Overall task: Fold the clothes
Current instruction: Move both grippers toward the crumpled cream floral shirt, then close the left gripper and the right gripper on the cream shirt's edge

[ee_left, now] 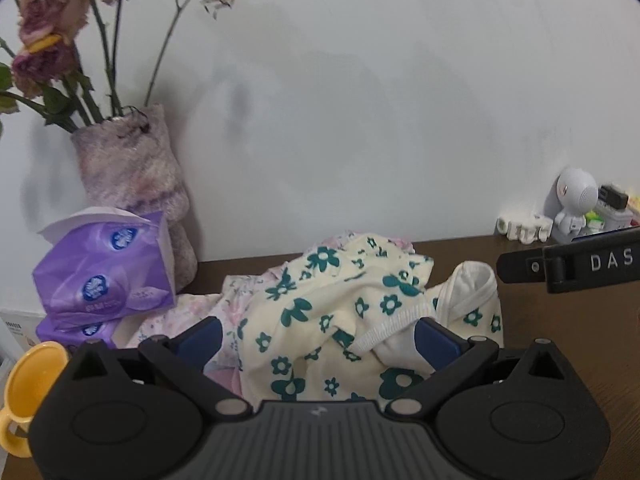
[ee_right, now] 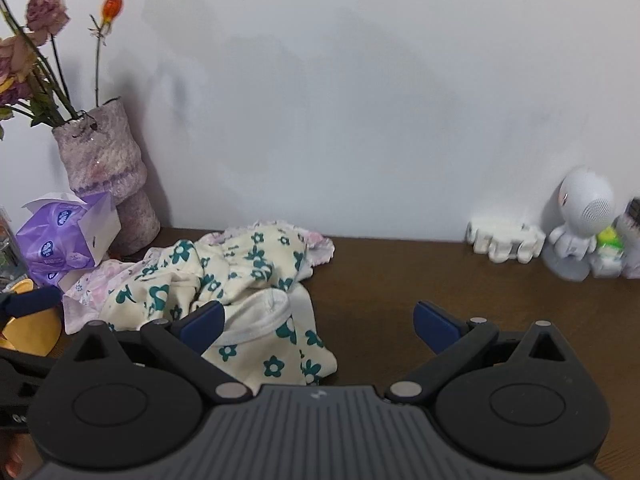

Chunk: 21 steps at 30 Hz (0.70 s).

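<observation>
A crumpled cream garment with dark green flowers (ee_left: 328, 312) (ee_right: 240, 280) lies in a heap on the brown table (ee_right: 420, 280), on top of a pale pink floral garment (ee_left: 180, 312) (ee_right: 92, 284). Its white ribbed collar (ee_left: 396, 324) (ee_right: 260, 320) faces me. My left gripper (ee_left: 318, 336) is open, its blue pads either side of the cream heap, just above it. My right gripper (ee_right: 318, 322) is open too, over the heap's right edge and bare table. The right gripper's finger (ee_left: 568, 264) shows at the right in the left wrist view.
A fuzzy purple vase (ee_left: 136, 184) (ee_right: 108, 184) with dried roses stands at the back left by purple tissue packs (ee_left: 104, 268) (ee_right: 68, 236). A yellow cup (ee_left: 28, 392) (ee_right: 28, 320) sits at the left. A white robot figure (ee_right: 580, 224) and white holder (ee_right: 504, 240) stand back right.
</observation>
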Tool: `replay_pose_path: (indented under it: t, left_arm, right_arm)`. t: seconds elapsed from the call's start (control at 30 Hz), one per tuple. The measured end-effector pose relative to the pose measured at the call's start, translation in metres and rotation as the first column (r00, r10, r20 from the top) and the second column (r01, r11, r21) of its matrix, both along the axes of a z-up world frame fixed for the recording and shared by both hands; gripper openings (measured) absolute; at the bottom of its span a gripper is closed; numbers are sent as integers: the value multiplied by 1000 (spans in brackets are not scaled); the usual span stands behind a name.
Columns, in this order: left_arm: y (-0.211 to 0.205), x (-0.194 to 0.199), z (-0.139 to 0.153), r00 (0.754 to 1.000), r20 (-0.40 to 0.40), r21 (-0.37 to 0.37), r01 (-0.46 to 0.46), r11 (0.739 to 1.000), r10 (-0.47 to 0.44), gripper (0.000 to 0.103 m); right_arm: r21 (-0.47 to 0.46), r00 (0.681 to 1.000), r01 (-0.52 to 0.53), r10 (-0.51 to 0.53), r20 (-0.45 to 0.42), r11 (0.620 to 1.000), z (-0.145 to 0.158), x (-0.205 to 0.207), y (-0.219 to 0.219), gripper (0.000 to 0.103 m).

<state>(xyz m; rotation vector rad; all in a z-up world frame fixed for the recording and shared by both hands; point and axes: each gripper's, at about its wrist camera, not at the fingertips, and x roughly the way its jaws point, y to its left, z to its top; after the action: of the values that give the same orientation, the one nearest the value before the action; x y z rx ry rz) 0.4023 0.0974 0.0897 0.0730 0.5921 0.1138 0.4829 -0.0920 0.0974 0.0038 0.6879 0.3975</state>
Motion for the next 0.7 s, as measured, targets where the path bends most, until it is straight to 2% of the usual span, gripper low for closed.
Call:
replay_pose_path:
  t: [0.2, 0.33, 0.43, 0.53, 0.57, 0.7]
  left_arm:
    - [-1, 16, -9, 1000, 3, 55, 29, 998, -29, 93]
    - [-2, 24, -12, 998, 1, 102, 65, 993, -65, 86]
    - [-6, 29, -14, 995, 2, 139, 98, 985, -99, 83]
    - [-10, 34, -15, 991, 0, 164, 129, 978, -131, 76]
    - [-11, 35, -15, 990, -2, 165, 139, 976, -141, 71]
    - [-18, 43, -17, 984, -29, 176, 176, 968, -174, 62]
  right_arm:
    - [44, 999, -1, 3, -49, 999, -13, 17, 6, 83]
    - [45, 997, 14, -10, -76, 999, -19, 30, 11, 75]
    - [58, 994, 16, -10, -111, 998, -24, 38, 15, 64]
    - [78, 988, 24, -12, -155, 997, -30, 45, 17, 50]
    - [91, 985, 25, -10, -170, 996, -32, 46, 17, 42]
    - [131, 978, 19, 9, -210, 991, -36, 48, 19, 15]
